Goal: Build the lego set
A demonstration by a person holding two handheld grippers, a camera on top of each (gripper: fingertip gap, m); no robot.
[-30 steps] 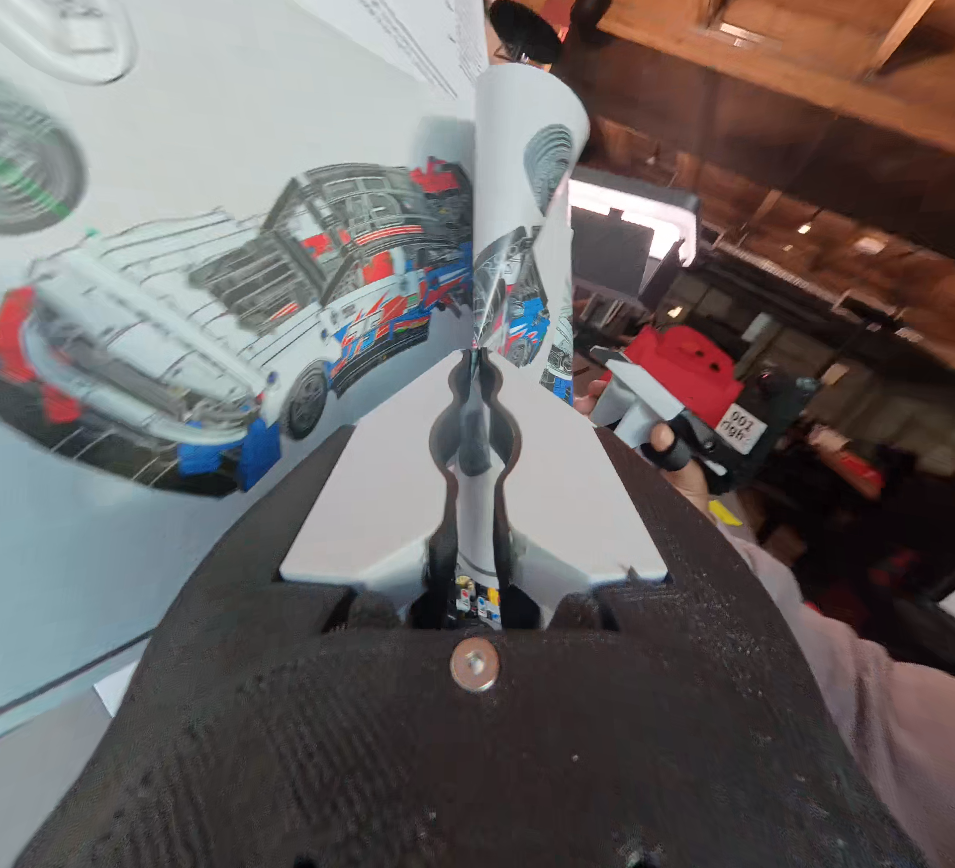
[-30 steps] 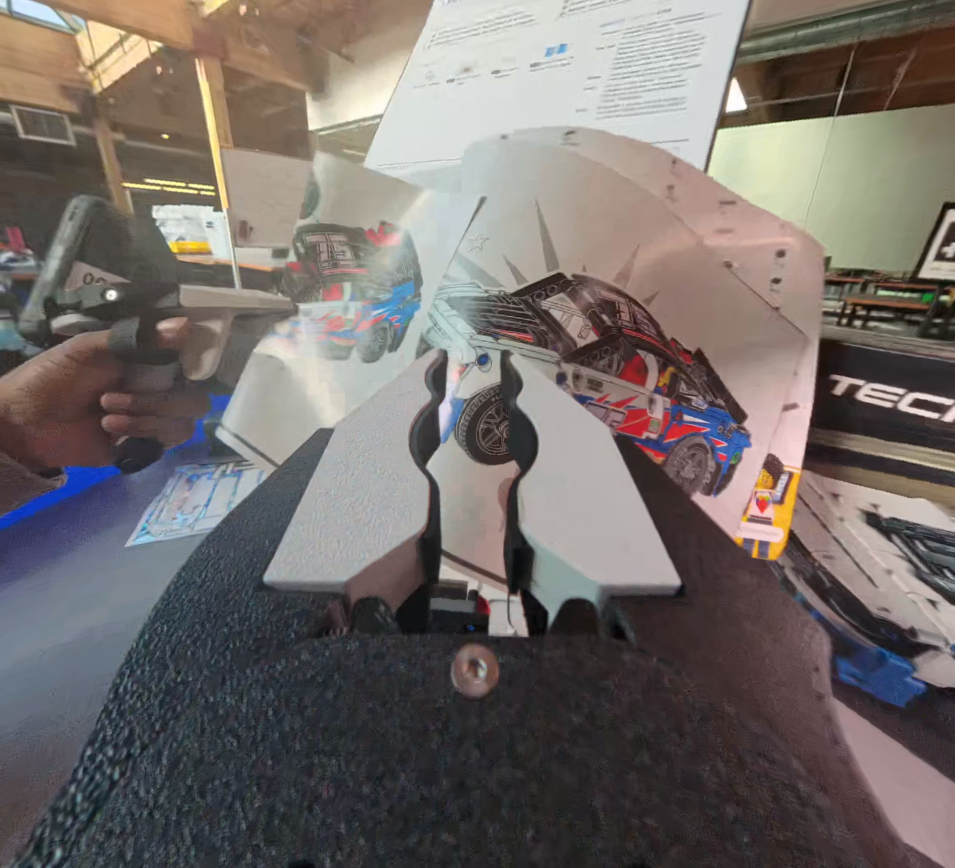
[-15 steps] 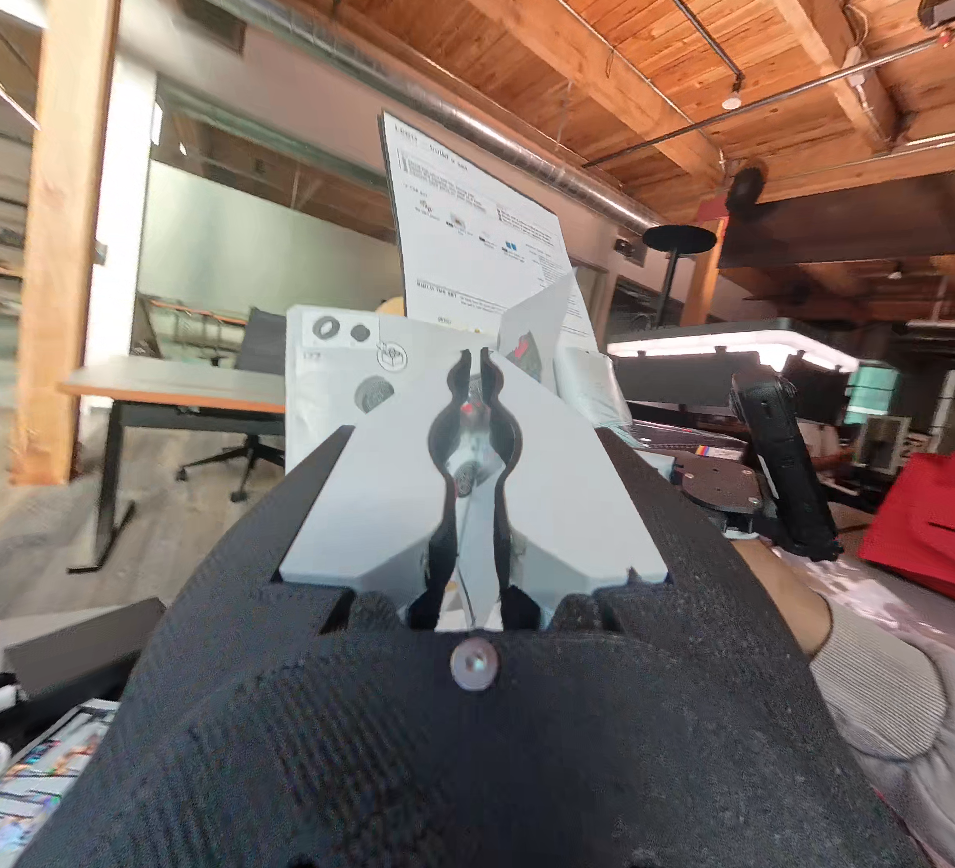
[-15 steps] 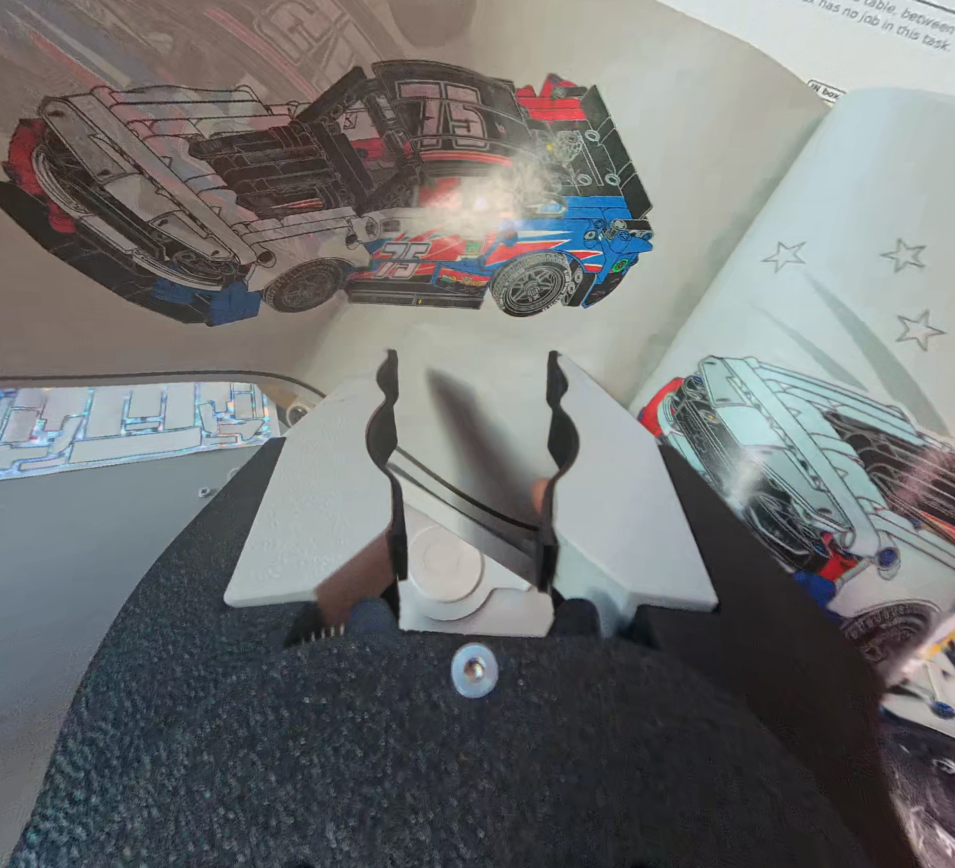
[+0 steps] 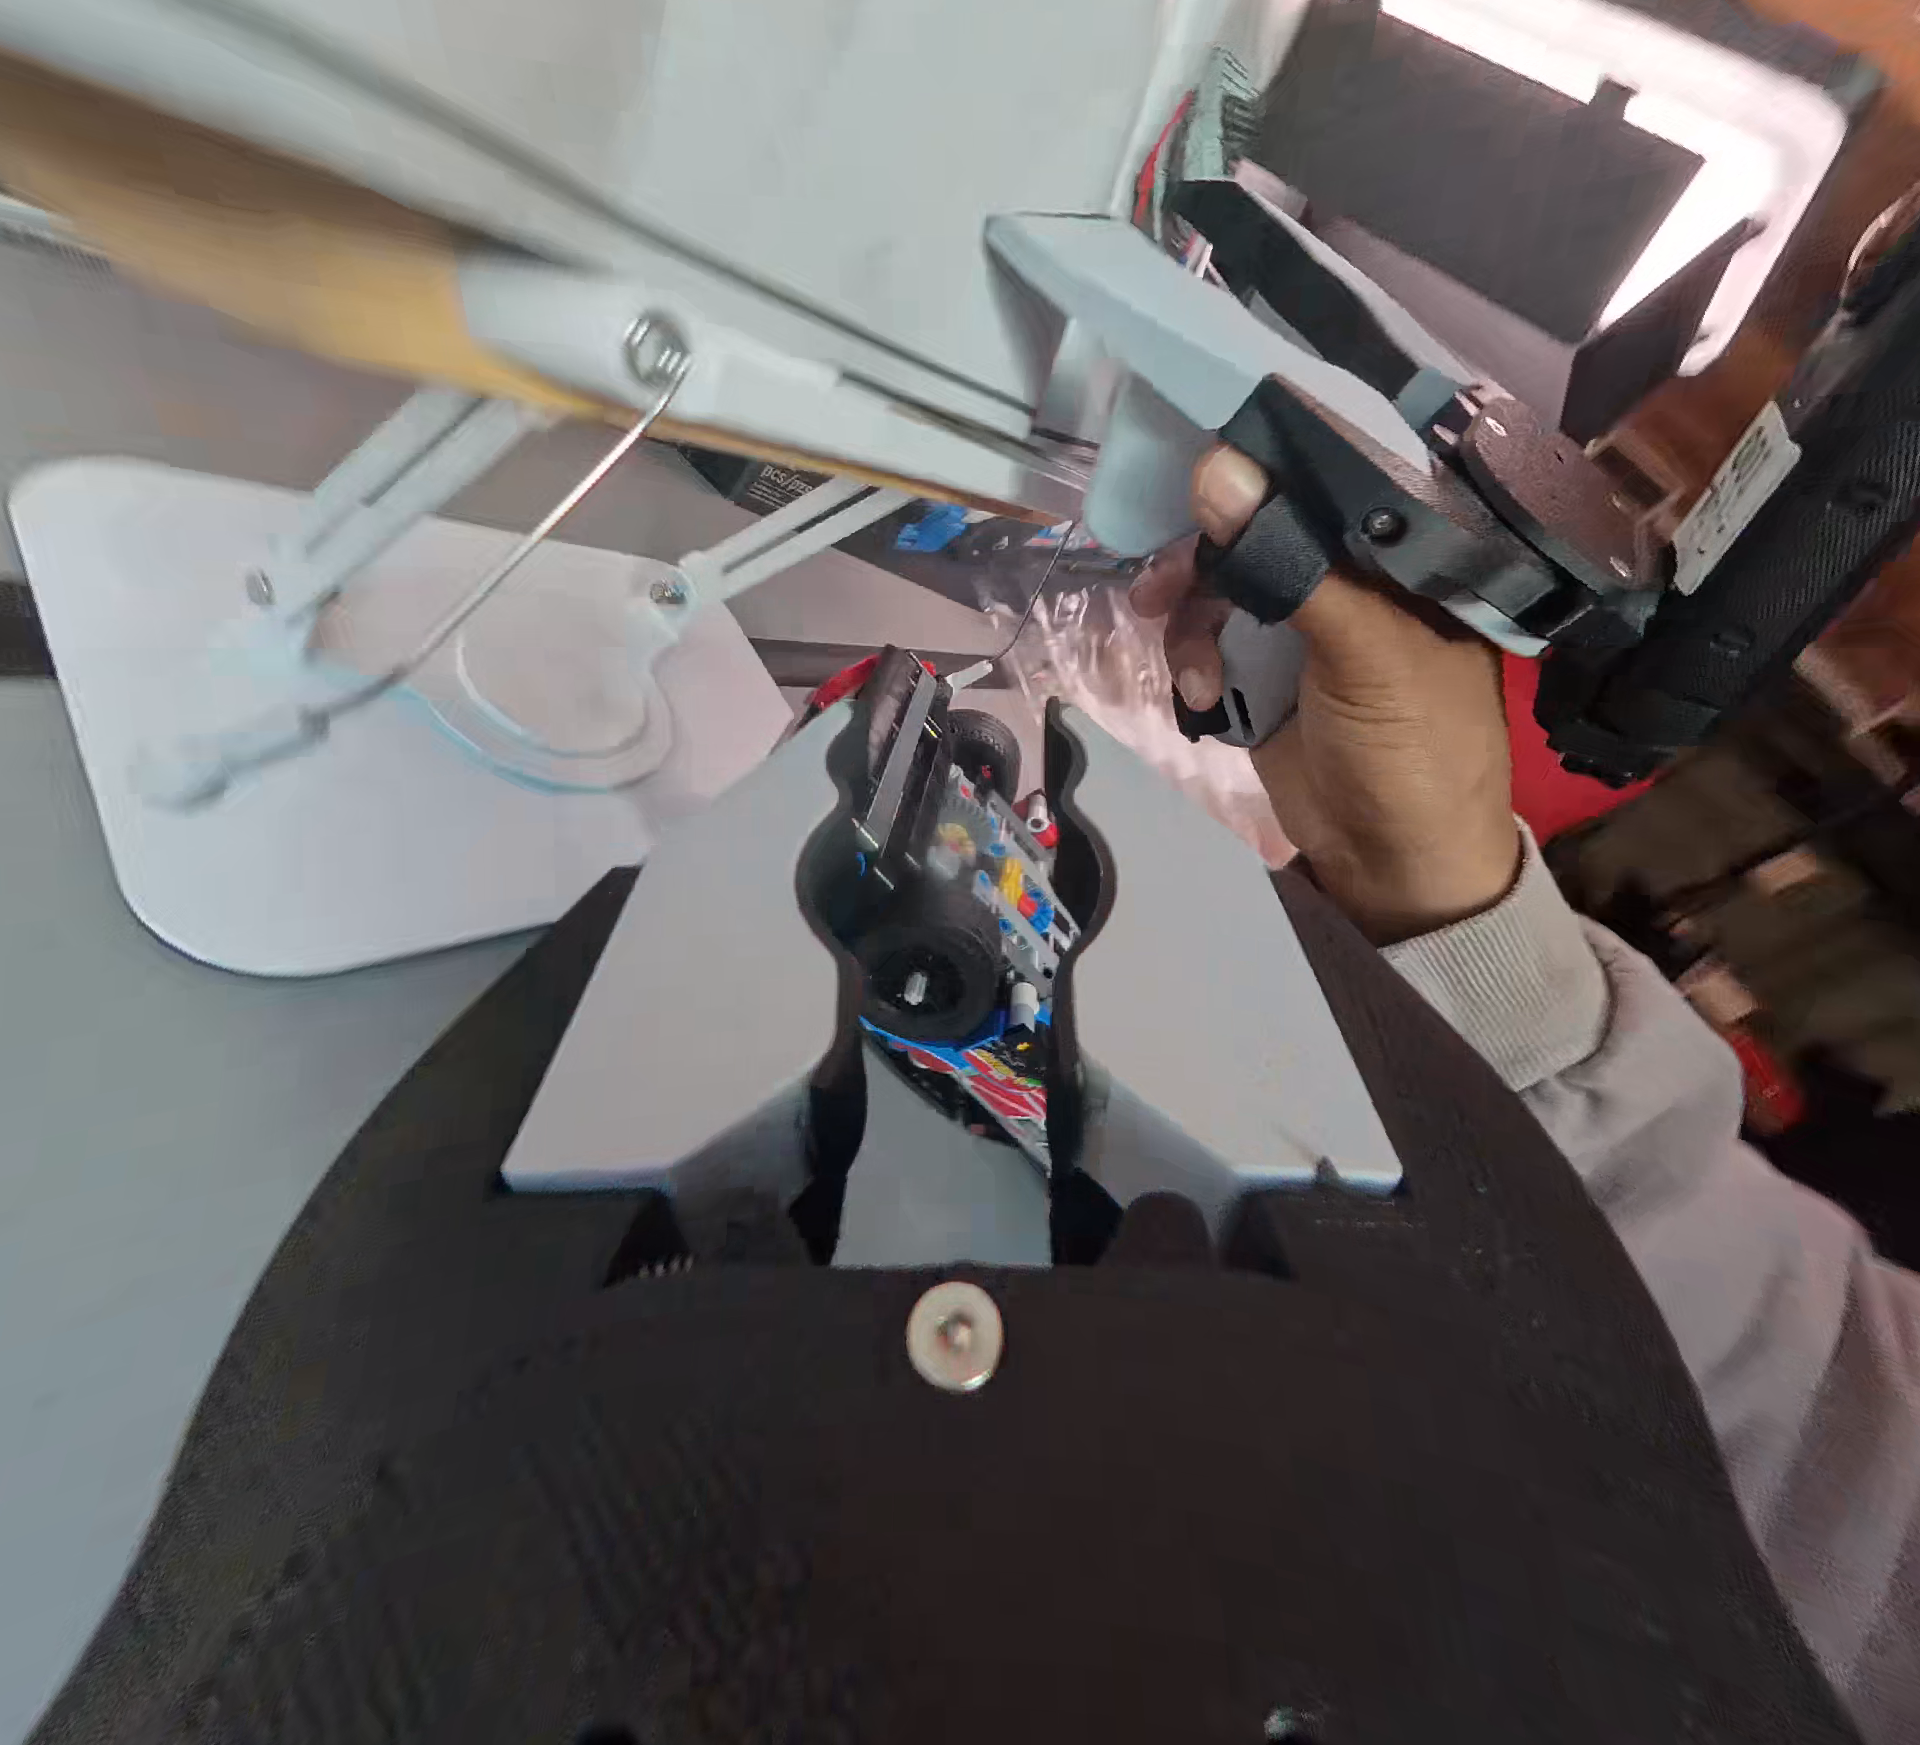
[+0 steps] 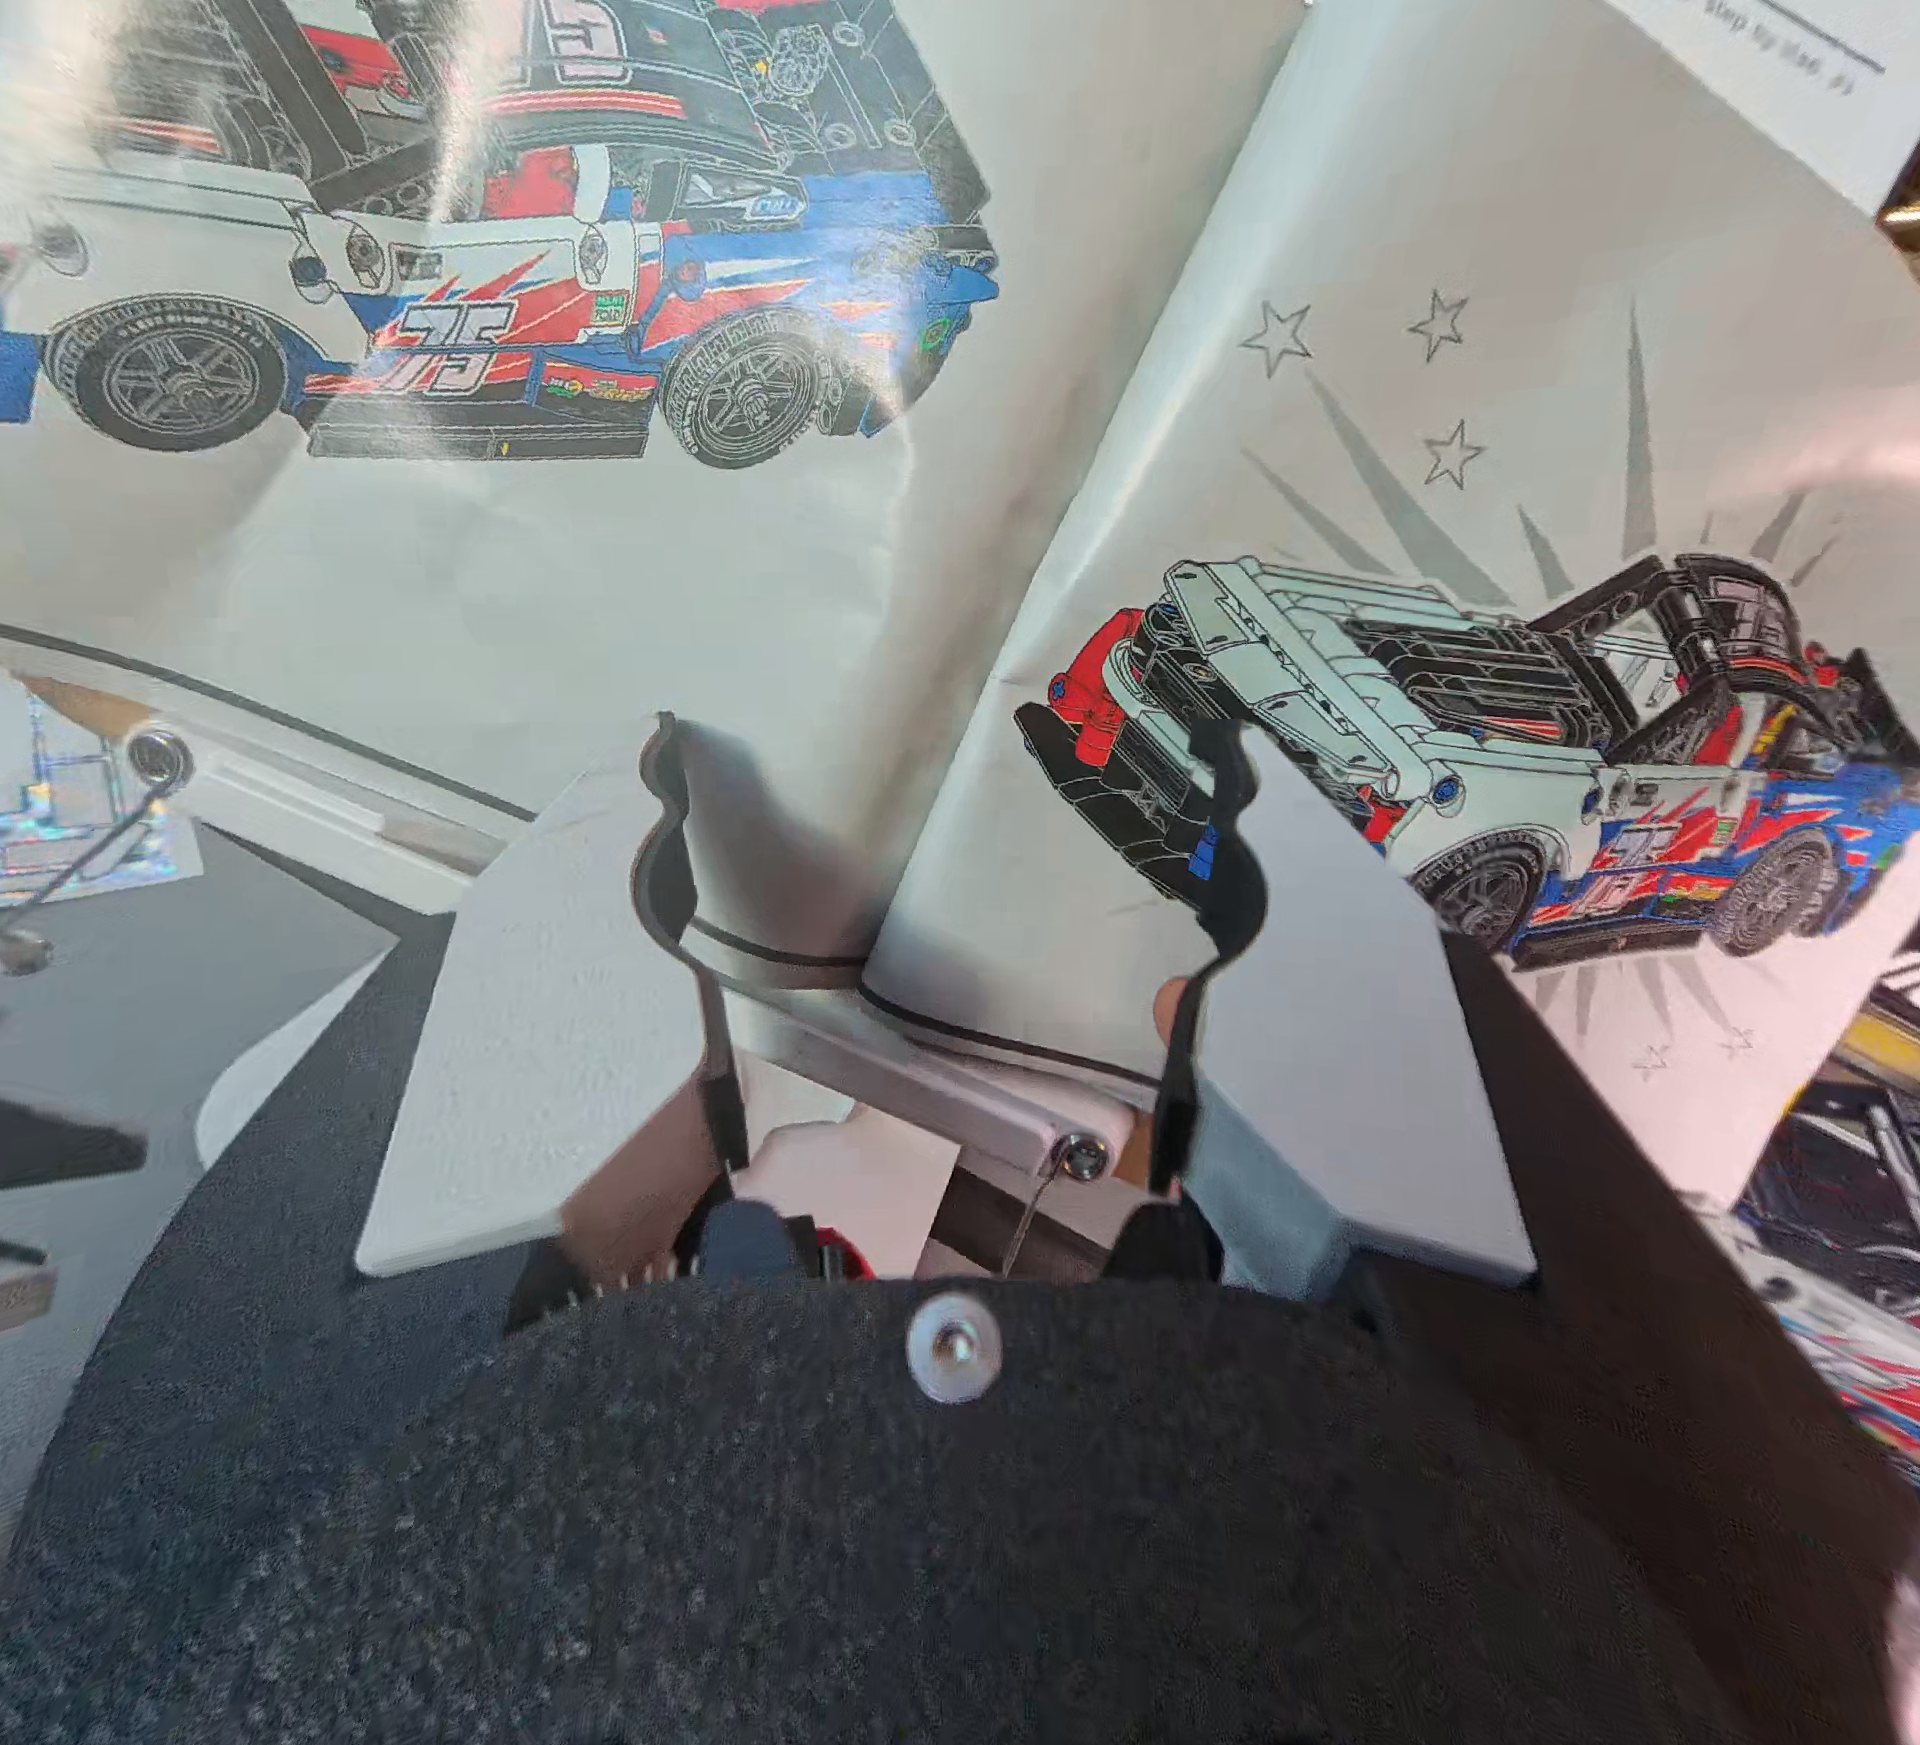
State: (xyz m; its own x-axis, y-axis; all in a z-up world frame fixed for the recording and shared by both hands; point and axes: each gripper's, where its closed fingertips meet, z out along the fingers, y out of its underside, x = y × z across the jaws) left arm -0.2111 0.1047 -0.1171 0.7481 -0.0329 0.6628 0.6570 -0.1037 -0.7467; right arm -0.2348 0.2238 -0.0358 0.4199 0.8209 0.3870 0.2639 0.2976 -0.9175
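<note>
The lego car [image 5: 961,926] lies with its long axis running away from the left wrist camera, wheels turned sideways, between the fingers of the left gripper [image 5: 961,729]; those fingers stand a little apart, and whether they touch the car cannot be told; the white stand [image 5: 343,812] sits just left on the grey table [image 5: 156,1176]; the right gripper [image 6: 945,750] is spread wide with nothing gripped, facing the open booklet [image 6: 1039,604] propped on the stand's ledge [image 6: 935,1082], its right page curling forward
</note>
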